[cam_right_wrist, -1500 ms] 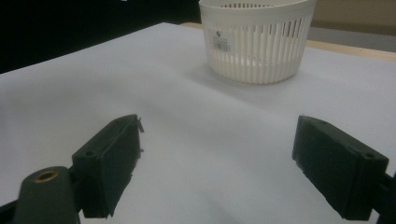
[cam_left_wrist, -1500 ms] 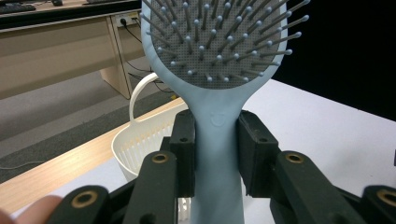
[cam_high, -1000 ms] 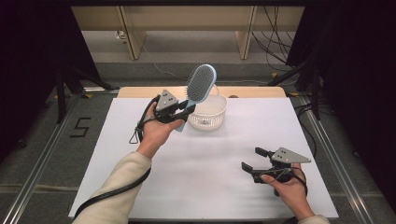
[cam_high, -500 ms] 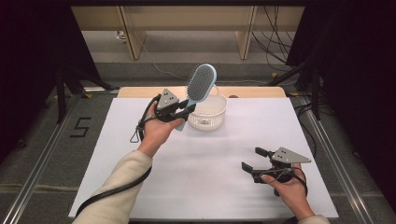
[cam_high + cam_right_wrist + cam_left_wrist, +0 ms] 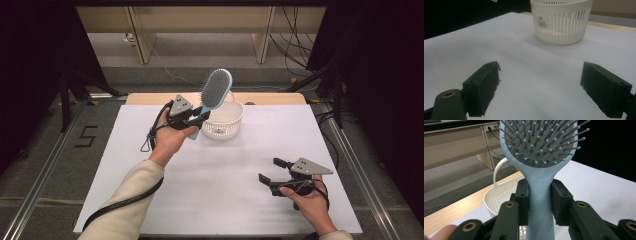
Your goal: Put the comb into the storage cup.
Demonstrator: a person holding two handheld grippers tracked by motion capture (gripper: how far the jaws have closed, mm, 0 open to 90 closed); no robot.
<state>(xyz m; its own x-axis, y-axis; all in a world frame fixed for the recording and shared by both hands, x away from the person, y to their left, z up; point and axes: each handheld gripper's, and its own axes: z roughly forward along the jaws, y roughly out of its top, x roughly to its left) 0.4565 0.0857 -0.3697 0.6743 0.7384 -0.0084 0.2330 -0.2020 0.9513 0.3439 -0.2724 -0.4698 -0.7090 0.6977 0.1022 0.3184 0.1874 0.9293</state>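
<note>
A light blue hairbrush (image 5: 215,92) (image 5: 540,157) is held upright above the table, bristles facing the camera. My left gripper (image 5: 197,119) (image 5: 539,200) is shut on its handle, both black pads pressing the sides just below the brush head. Right behind it stands a white slatted basket (image 5: 222,122) (image 5: 499,197) (image 5: 561,21) with a loop handle, at the far middle of the white table (image 5: 225,170). My right gripper (image 5: 272,172) (image 5: 540,86) rests low at the near right, jaws wide open with nothing between them, pointing toward the basket.
A wooden strip (image 5: 270,98) runs along the table's far edge. Wooden furniture legs (image 5: 142,35) and cables (image 5: 295,45) lie on the floor beyond. A floor mark "5" (image 5: 86,136) sits left of the table.
</note>
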